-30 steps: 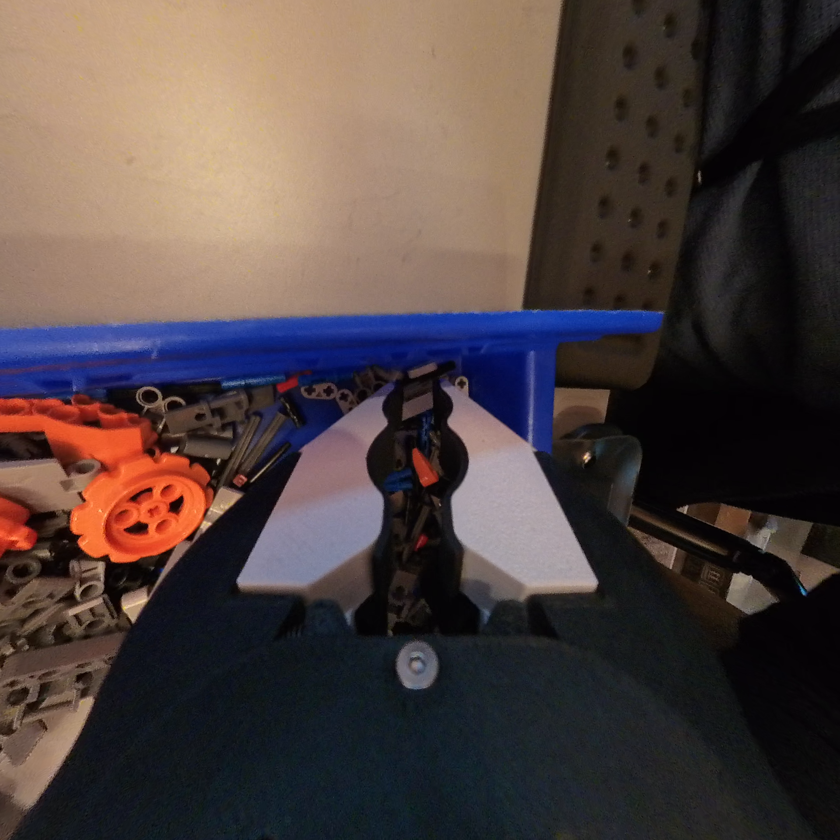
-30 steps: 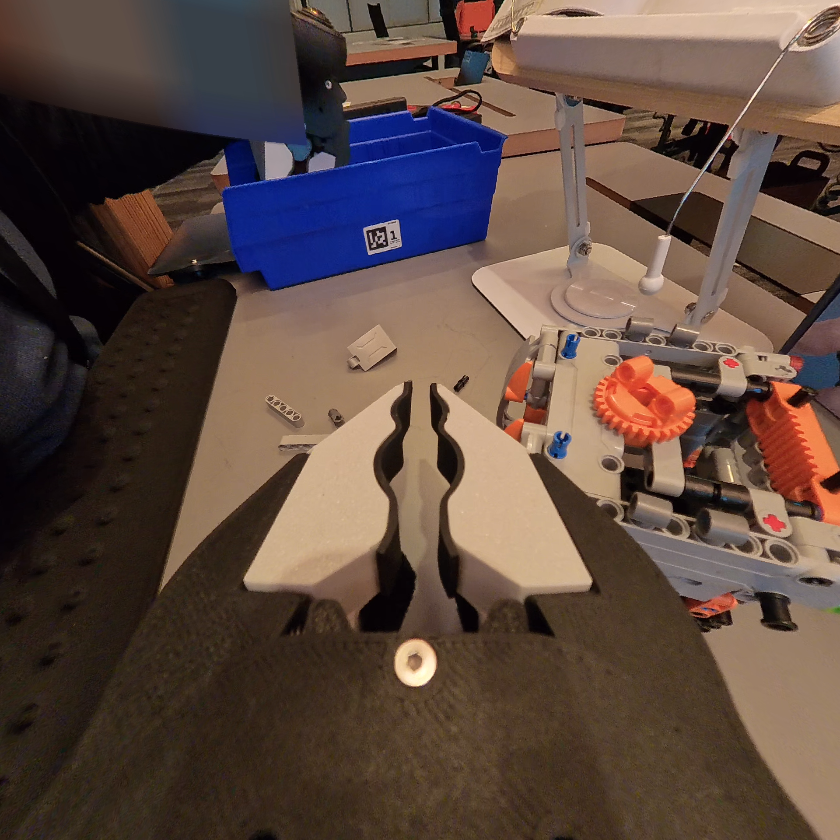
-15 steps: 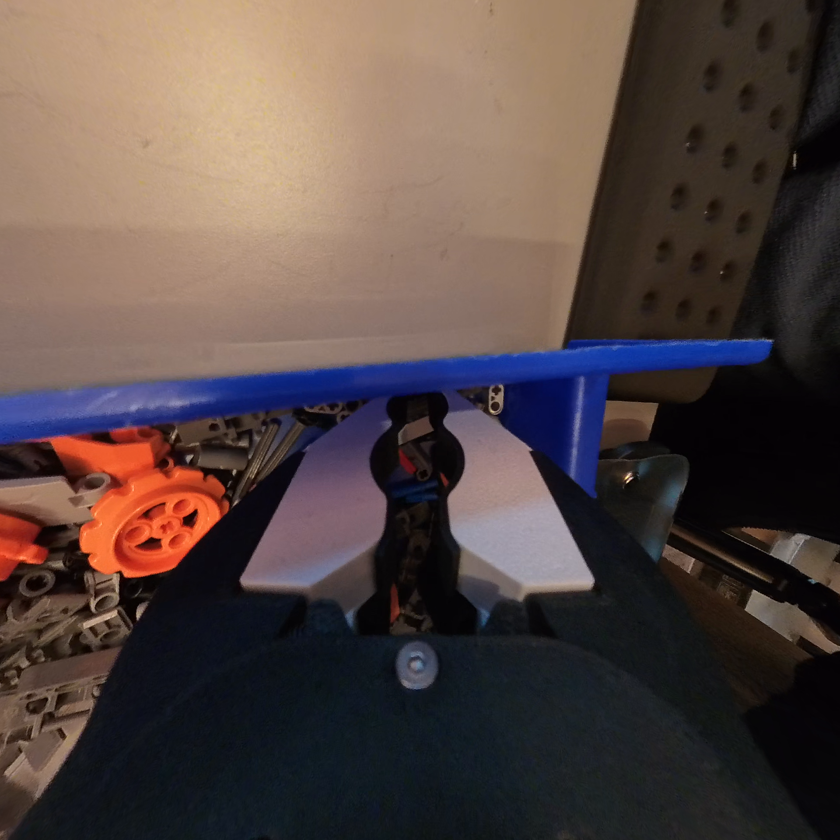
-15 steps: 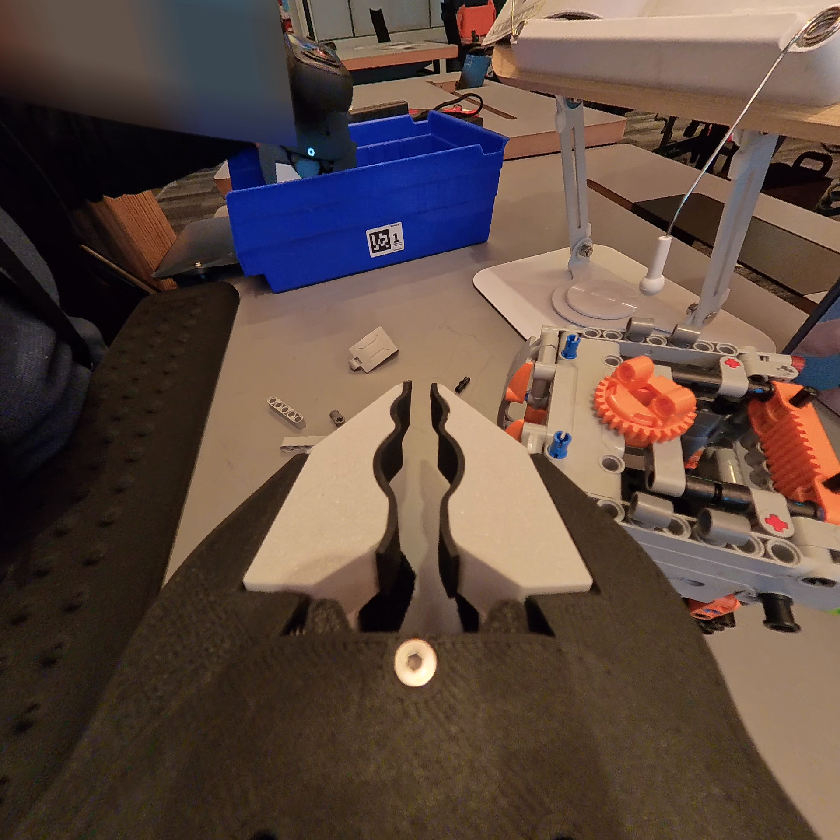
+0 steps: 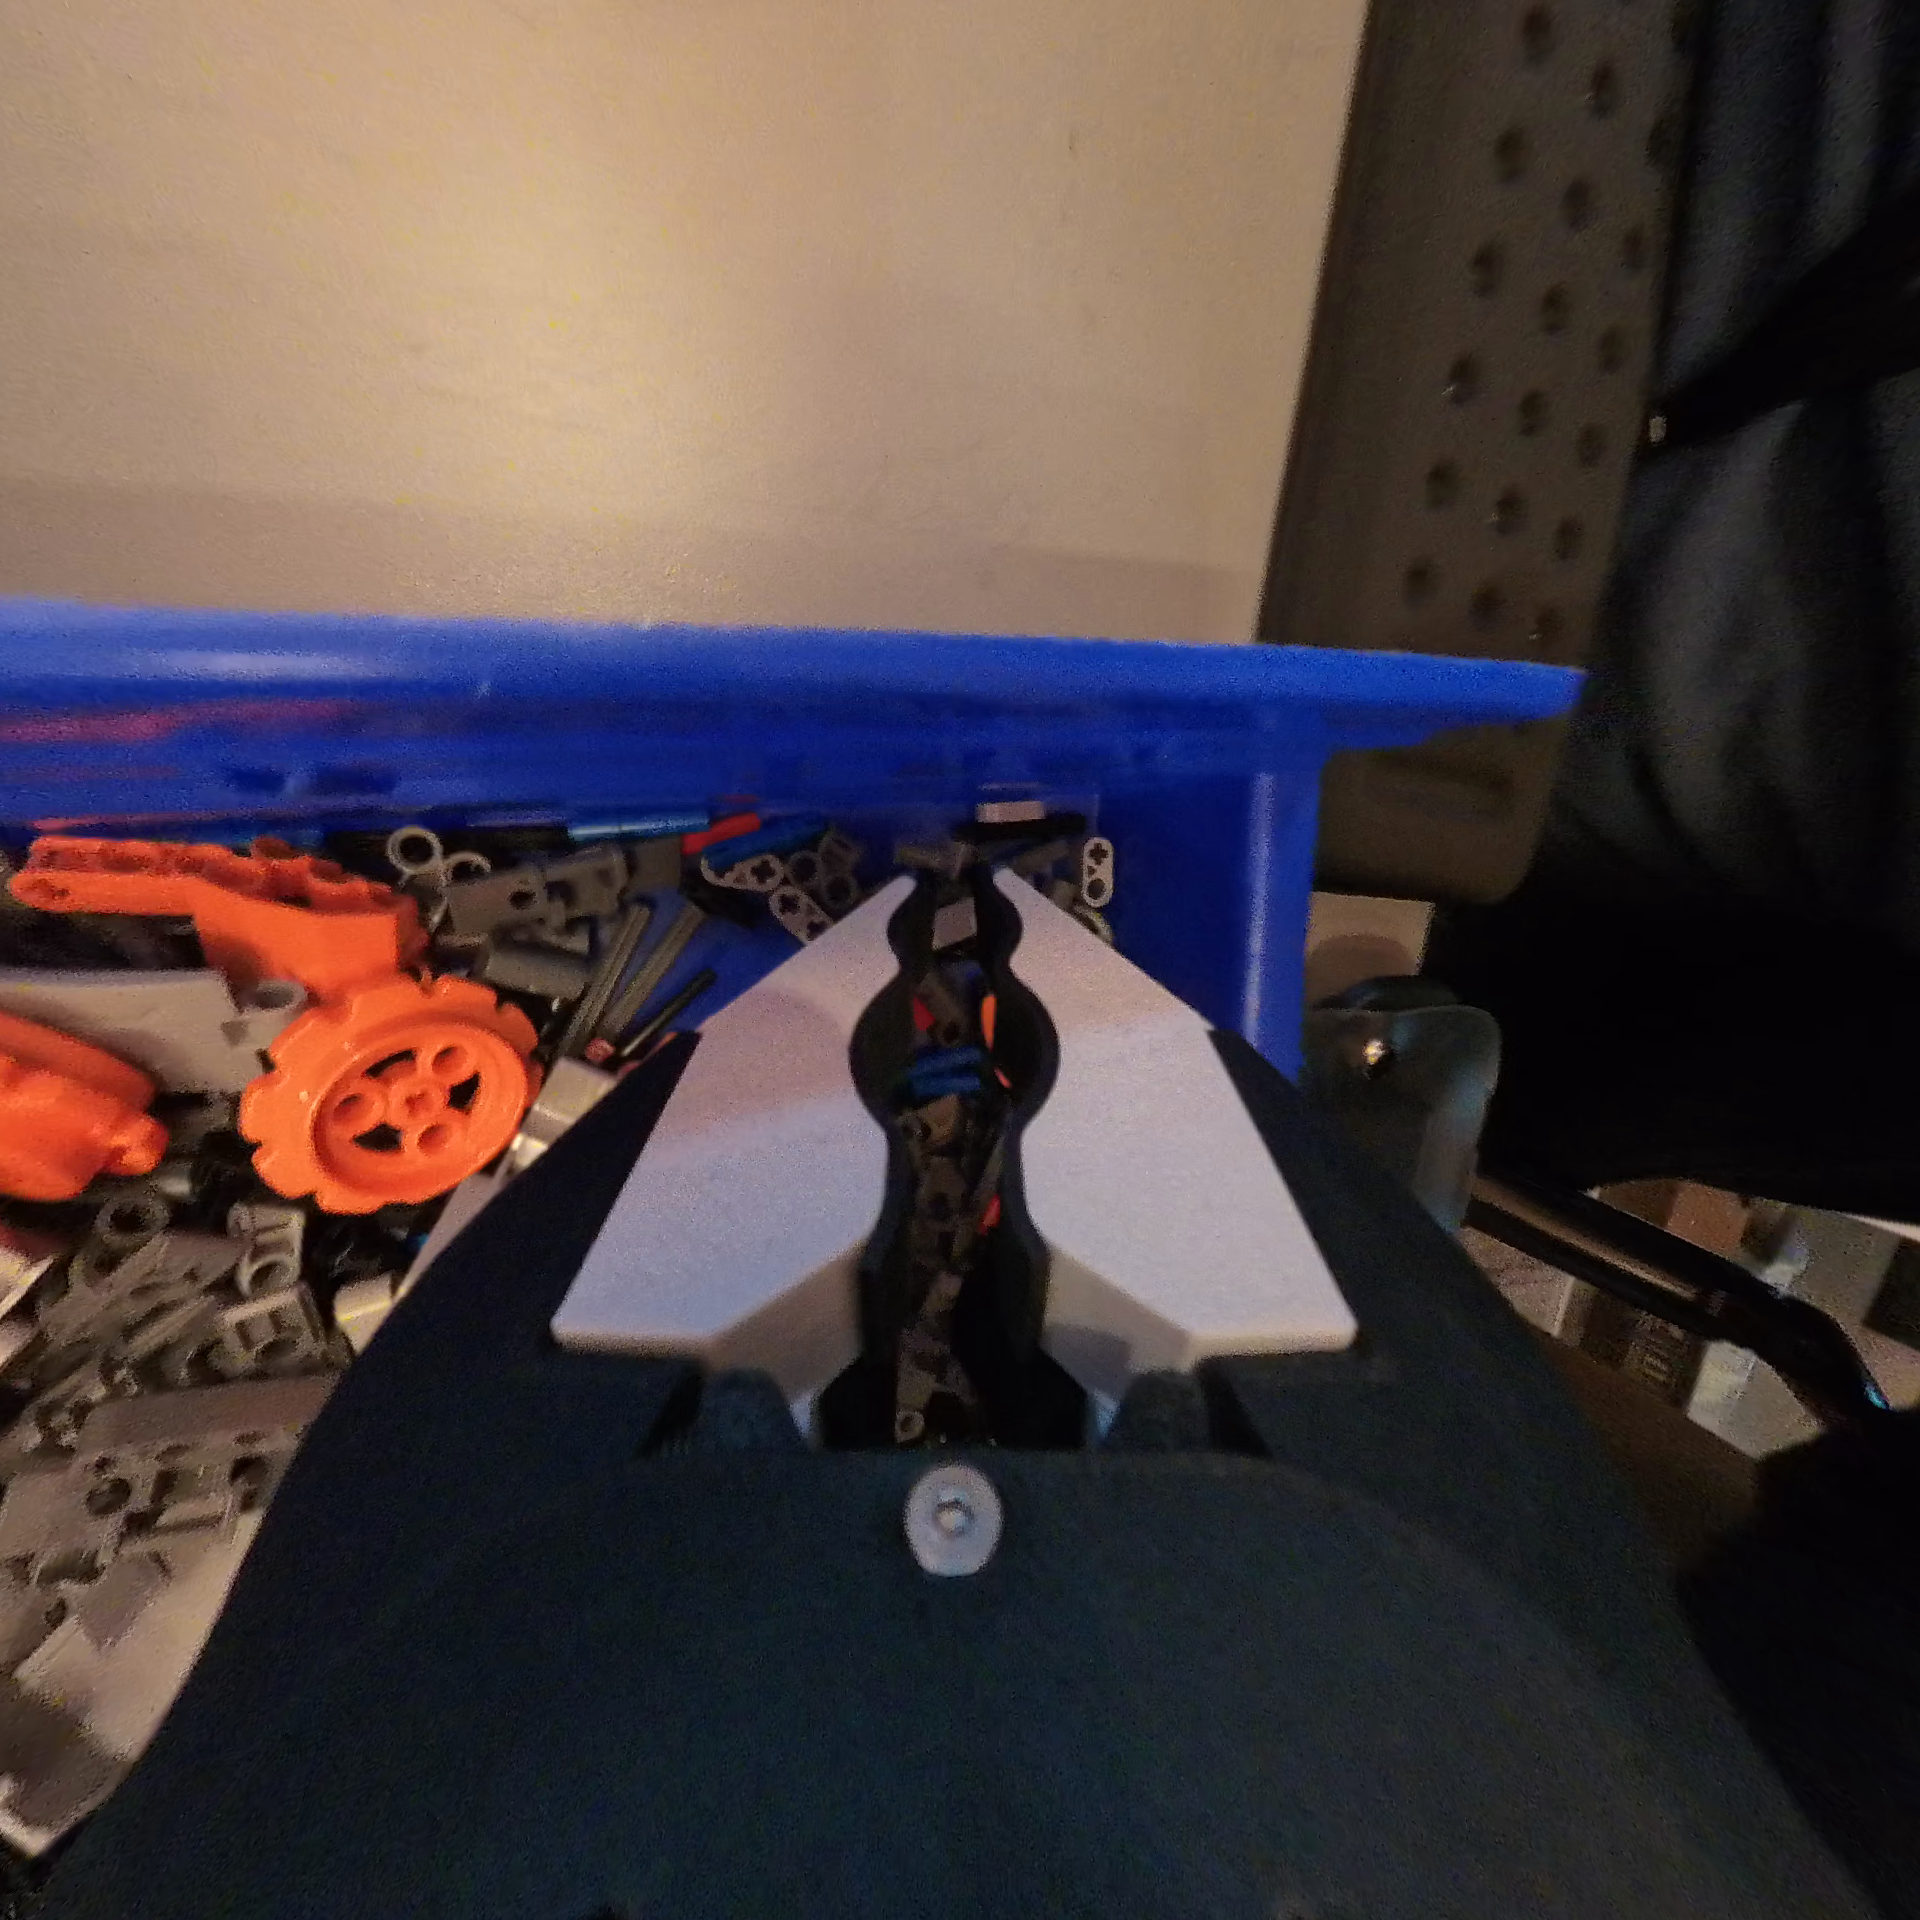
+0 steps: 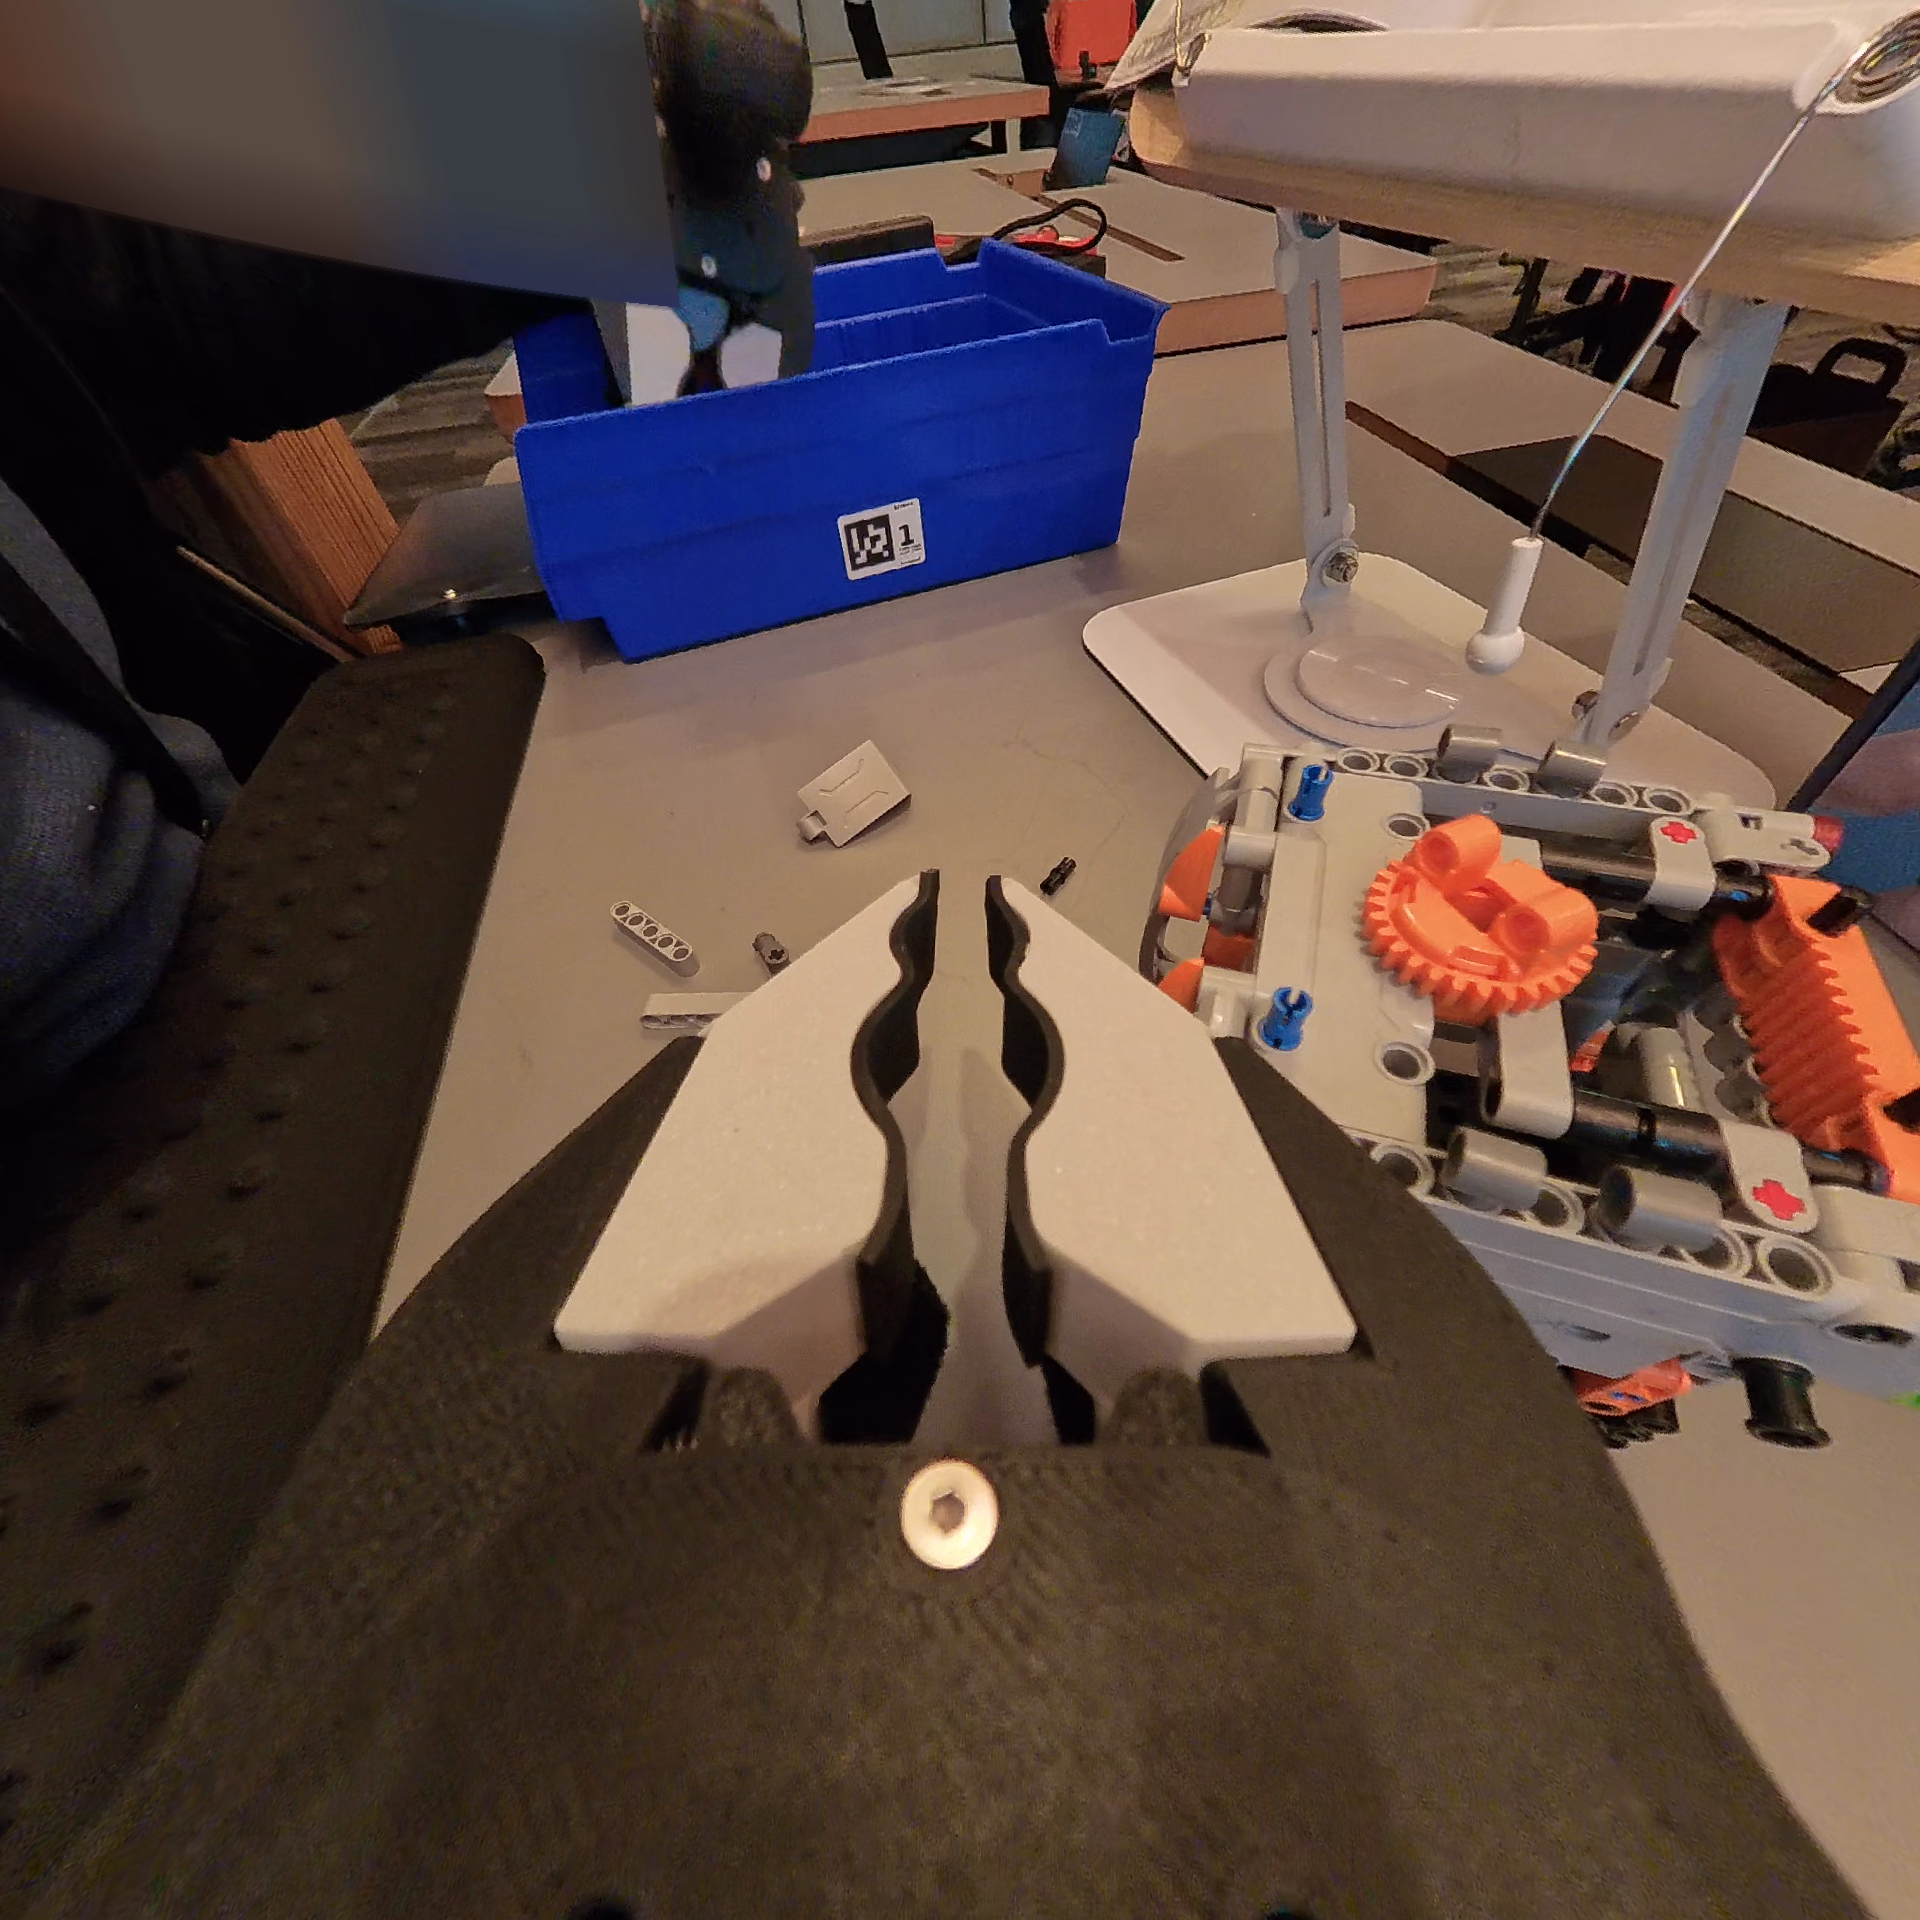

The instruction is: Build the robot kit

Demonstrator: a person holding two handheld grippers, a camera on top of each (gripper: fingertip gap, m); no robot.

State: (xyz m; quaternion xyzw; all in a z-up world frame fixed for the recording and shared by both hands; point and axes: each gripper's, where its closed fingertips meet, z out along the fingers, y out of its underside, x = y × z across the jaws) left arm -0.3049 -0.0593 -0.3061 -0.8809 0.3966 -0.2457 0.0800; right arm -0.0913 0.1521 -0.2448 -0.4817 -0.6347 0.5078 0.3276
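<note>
My left gripper [image 5: 954, 883] is down inside a blue bin [image 5: 727, 675], over a heap of grey and black building parts near the bin's right corner. Its jaws stand a narrow gap apart, with loose parts showing through the gap and nothing clamped. An orange wheel [image 5: 390, 1107] lies to its left. My right gripper [image 6: 961, 883] hovers over the grey table, jaws narrowly apart and empty. A grey and orange built model [image 6: 1507, 1039] sits just to its right. The left gripper also shows in the right wrist view [image 6: 738, 208], above the bin [image 6: 790, 468].
Loose parts lie on the table ahead of the right gripper: a grey panel [image 6: 852, 805], a short grey beam [image 6: 652, 938] and a black pin [image 6: 1058, 875]. A white lamp base [image 6: 1247, 644] stands at the back right. A black perforated chair part [image 6: 260, 935] borders the table's left.
The left gripper has shifted inside the bin: the rim dropped in view, then rose again, and the orange wheel now sits higher. Its jaw gap is unchanged. The right gripper has barely moved.
</note>
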